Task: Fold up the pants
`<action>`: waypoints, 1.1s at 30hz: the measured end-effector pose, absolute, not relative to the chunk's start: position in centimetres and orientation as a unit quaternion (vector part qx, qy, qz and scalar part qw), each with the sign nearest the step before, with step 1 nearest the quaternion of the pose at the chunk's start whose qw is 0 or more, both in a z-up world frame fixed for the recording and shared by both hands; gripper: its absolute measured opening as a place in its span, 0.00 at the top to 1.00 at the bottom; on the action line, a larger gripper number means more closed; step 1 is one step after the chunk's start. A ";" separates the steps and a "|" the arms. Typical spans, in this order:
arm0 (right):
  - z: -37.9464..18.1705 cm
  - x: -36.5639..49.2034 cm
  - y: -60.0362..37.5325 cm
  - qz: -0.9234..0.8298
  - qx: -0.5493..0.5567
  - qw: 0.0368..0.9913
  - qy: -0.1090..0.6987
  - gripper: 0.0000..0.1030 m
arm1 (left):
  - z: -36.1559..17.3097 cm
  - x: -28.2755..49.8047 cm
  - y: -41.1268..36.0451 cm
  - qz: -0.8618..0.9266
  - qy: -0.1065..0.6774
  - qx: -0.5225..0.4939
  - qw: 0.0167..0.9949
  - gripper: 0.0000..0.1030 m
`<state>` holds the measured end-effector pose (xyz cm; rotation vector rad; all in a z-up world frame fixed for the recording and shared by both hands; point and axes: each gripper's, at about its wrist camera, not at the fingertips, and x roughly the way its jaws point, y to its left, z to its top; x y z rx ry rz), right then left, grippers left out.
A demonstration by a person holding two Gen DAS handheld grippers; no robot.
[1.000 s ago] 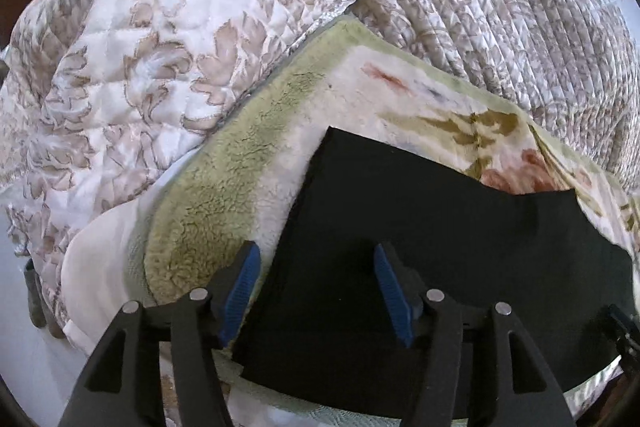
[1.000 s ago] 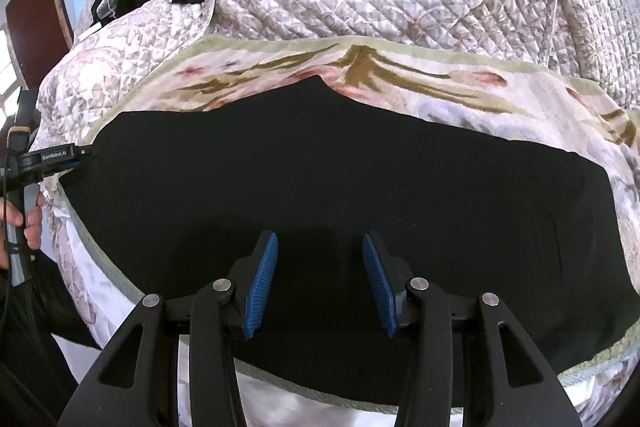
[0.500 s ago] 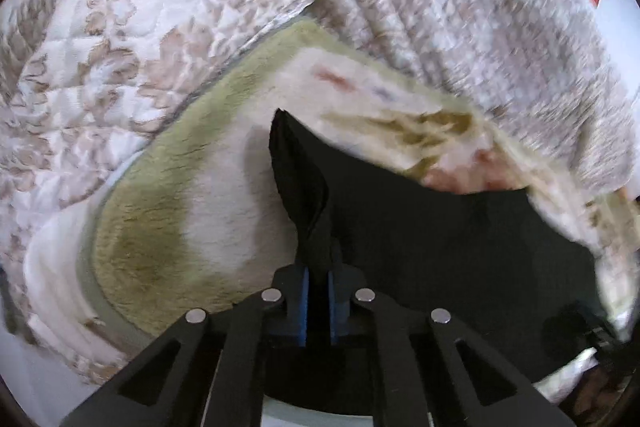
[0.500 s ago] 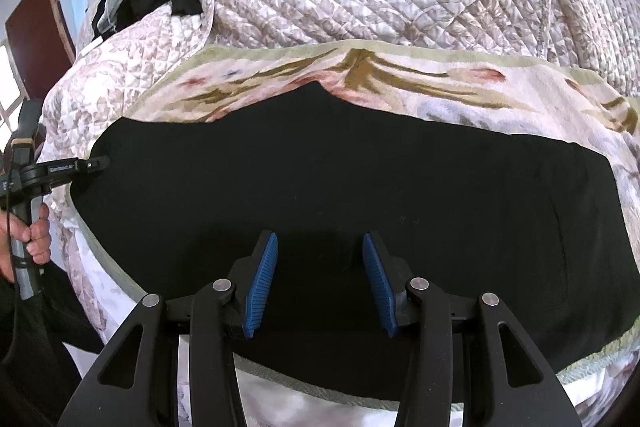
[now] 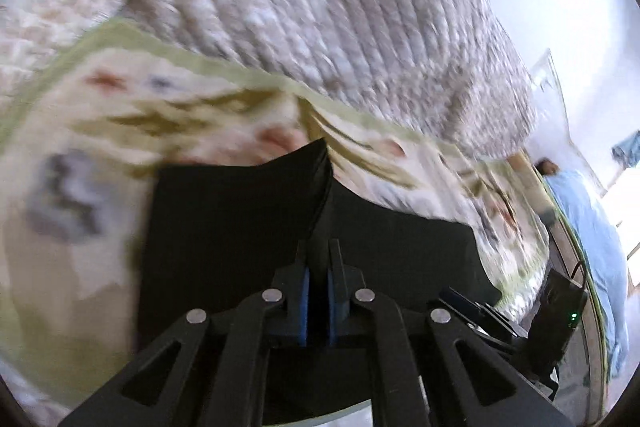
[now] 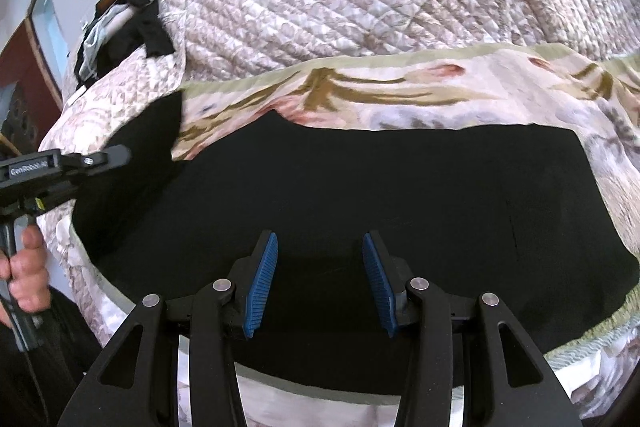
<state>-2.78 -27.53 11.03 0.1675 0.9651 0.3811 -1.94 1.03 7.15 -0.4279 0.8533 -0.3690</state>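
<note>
Folding barely begun: black pants [image 6: 360,187] lie spread on the floral blanket [image 6: 400,95] on the bed | left gripper [image 5: 317,263] pinched on their lifted left end | right gripper [image 6: 317,279] wide open, empty, above the near edge | folds remain.

L gripper [image 5: 317,263]: jaws pinched tight together w/ black fabric clamped between the blue pads [image 5: 305,303], fingers pointing fwd and slightly up. Seen from the R wrist view, it [image 6: 120,155] reaches in from the left edge, roughly level, handle gripped by the person's left hand [image 6: 24,267], fingers curled round it. R gripper [image 6: 316,283]: jaws spread wide apart, nothing between the blue pads [image 6: 260,287], pointing fwd and angled down. R hand itself can't be seen.
</note>
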 end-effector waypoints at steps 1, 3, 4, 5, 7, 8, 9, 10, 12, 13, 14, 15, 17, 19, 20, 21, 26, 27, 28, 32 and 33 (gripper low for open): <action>11.0 -2.8 -27.8 0.179 0.082 0.865 0.461 0.56 | 6.6 -1.7 -0.2 -0.188 0.415 -0.205 0.866 0.93; 11.0 -2.8 -28.5 0.173 0.089 0.866 0.461 0.56 | 5.3 -1.3 -2.7 -0.208 0.433 -0.203 0.853 0.93; 10.9 -2.9 -28.8 0.170 0.092 0.866 0.462 0.56 | 4.6 -1.1 -4.0 -0.215 0.443 -0.192 0.849 0.93; 10.9 -2.8 -29.0 0.168 0.094 0.865 0.463 0.56 | 4.0 -1.0 -5.1 -0.223 0.454 -0.185 0.843 0.92; 10.7 -2.7 -29.5 0.166 0.101 0.863 0.466 0.56 | 2.8 -0.9 -6.6 -0.241 0.478 -0.173 0.827 0.90; 10.6 -2.6 -29.6 0.165 0.105 0.862 0.468 0.56 | 2.7 -0.9 -6.8 -0.245 0.481 -0.170 0.824 0.90; 10.5 -2.6 -29.7 0.165 0.107 0.861 0.469 0.56 | 3.0 -1.3 -6.8 -0.254 0.477 -0.172 0.824 0.87; 10.6 -2.5 -29.8 0.166 0.111 0.860 0.470 0.56 | 3.5 -1.7 -6.6 -0.263 0.470 -0.176 0.824 0.84; 10.7 -2.5 -29.6 0.169 0.111 0.860 0.468 0.56 | 4.8 -2.2 -5.7 -0.269 0.455 -0.179 0.830 0.72; 10.8 -2.5 -29.4 0.173 0.108 0.861 0.466 0.56 | 5.7 -2.5 -4.9 -0.265 0.440 -0.177 0.839 0.70; 10.8 -2.5 -29.2 0.179 0.108 0.860 0.466 0.56 | 6.4 -2.8 -4.0 -0.260 0.428 -0.175 0.848 0.67; 10.9 -2.5 -28.9 0.189 0.111 0.857 0.465 0.56 | 6.9 -2.8 -3.1 -0.250 0.419 -0.174 0.855 0.65; 10.8 -2.5 -28.2 0.206 0.117 0.851 0.469 0.56 | 7.5 -3.0 -1.1 -0.221 0.408 -0.167 0.870 0.63; 10.6 -2.3 -27.3 0.231 0.133 0.837 0.477 0.56 | 7.6 -3.1 1.0 -0.181 0.399 -0.143 0.887 0.63; 10.4 -2.0 -26.9 0.242 0.141 0.829 0.484 0.56 | 7.4 -3.1 1.9 -0.162 0.399 -0.132 0.893 0.63; 10.1 -1.8 -26.5 0.246 0.145 0.824 0.489 0.56 | 7.0 -3.0 2.8 -0.147 0.402 -0.127 0.895 0.63; 8.4 0.4 -25.0 0.251 0.161 0.803 0.516 0.56 | 4.8 -2.7 5.2 -0.112 0.414 -0.135 0.893 0.63; 8.3 0.8 -24.9 0.251 0.166 0.801 0.518 0.56 | 4.4 -2.8 5.3 -0.111 0.414 -0.136 0.893 0.63; 8.1 1.1 -24.6 0.255 0.171 0.796 0.522 0.56 | 4.1 -2.8 5.4 -0.110 0.415 -0.135 0.893 0.63; 7.4 2.0 -24.0 0.269 0.194 0.779 0.533 0.56 | 3.6 -3.1 5.2 -0.117 0.416 -0.131 0.892 0.63; 7.4 2.2 -23.9 0.271 0.193 0.777 0.534 0.56 | 3.6 -3.2 5.2 -0.119 0.415 -0.130 0.893 0.63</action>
